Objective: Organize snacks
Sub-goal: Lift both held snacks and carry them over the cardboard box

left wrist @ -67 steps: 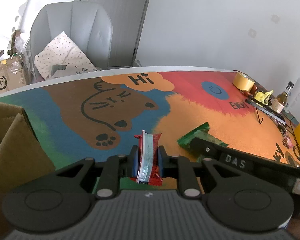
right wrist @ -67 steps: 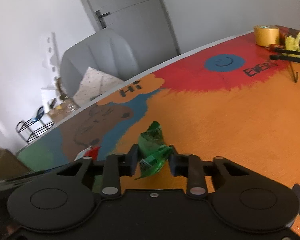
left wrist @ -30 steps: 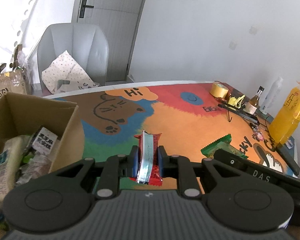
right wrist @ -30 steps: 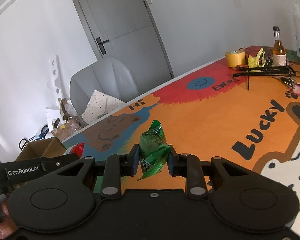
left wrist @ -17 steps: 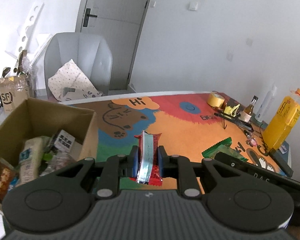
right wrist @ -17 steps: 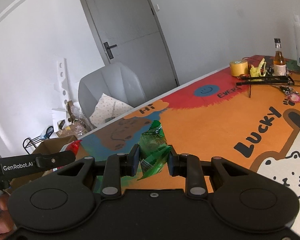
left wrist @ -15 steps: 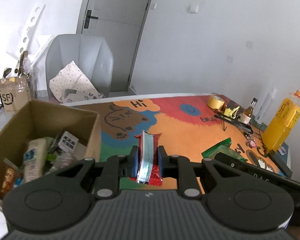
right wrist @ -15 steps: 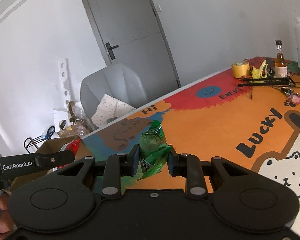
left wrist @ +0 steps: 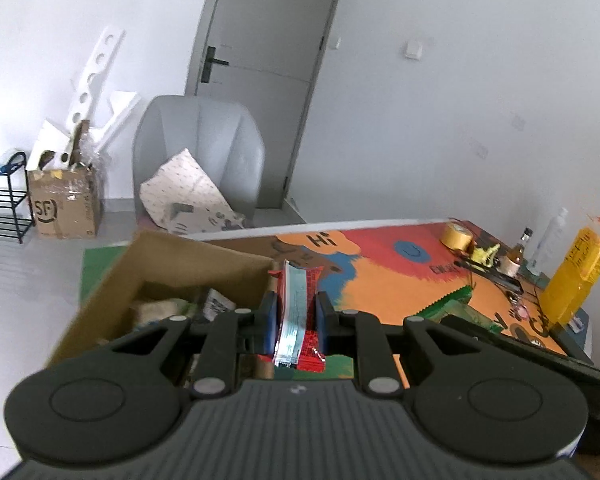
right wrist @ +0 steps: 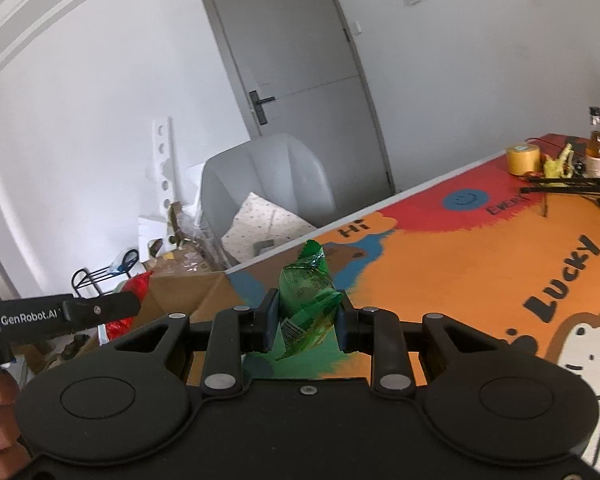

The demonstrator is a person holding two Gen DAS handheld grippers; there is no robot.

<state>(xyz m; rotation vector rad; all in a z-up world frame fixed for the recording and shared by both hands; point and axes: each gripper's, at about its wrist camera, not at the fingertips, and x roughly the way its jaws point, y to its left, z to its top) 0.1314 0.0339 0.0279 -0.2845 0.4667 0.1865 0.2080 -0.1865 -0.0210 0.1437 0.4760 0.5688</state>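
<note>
My left gripper is shut on a red and silver snack packet, held in the air at the right rim of an open cardboard box with several snacks inside. My right gripper is shut on a green snack packet, held above the colourful table mat. In the right wrist view the box lies to the left, with the left gripper's arm and the red packet over it. In the left wrist view the green packet shows at right.
The box stands at the table's left end. A tape roll, bottles, a yellow bottle and a black stand crowd the far right of the table. A grey chair and a cardboard box stand on the floor beyond.
Both grippers have risen and swung left toward the box, each still holding its packet. The left gripper now sits at the box's rim.
</note>
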